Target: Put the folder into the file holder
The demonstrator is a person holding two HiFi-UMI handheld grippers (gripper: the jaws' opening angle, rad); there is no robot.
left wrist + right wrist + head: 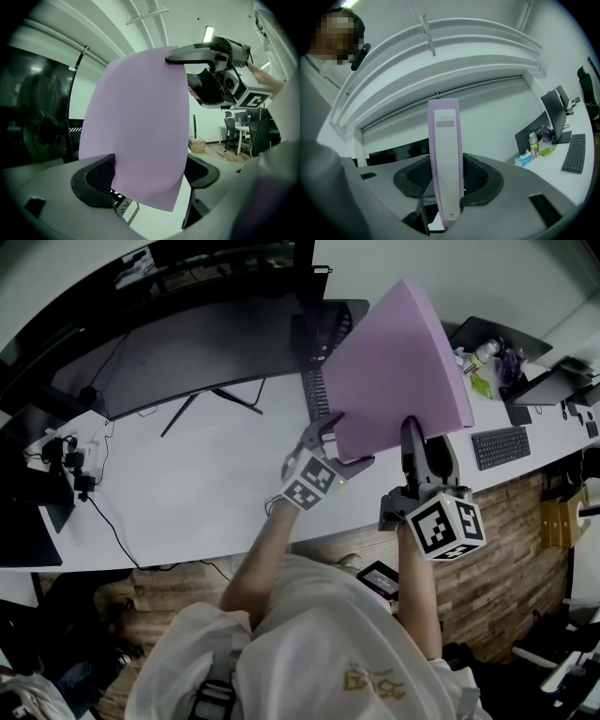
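Observation:
I hold a purple box folder (398,371) up over the white desk (206,493), tilted, with one gripper on each side. My left gripper (330,432) is shut on its lower left corner, and the purple face (136,126) fills the space between the pads of this gripper (145,176). My right gripper (412,432) is shut on the folder's near edge, where the narrow spine (446,164) stands upright between both pads of that gripper (446,180). A black mesh file holder (319,352) stands on the desk behind the folder, partly hidden by it.
A wide dark monitor (178,352) on a stand takes up the desk's back left. Cables and a power strip (66,460) lie at the far left. To the right are a keyboard (502,446), a bottle and small clutter (478,357), and more screens (555,117).

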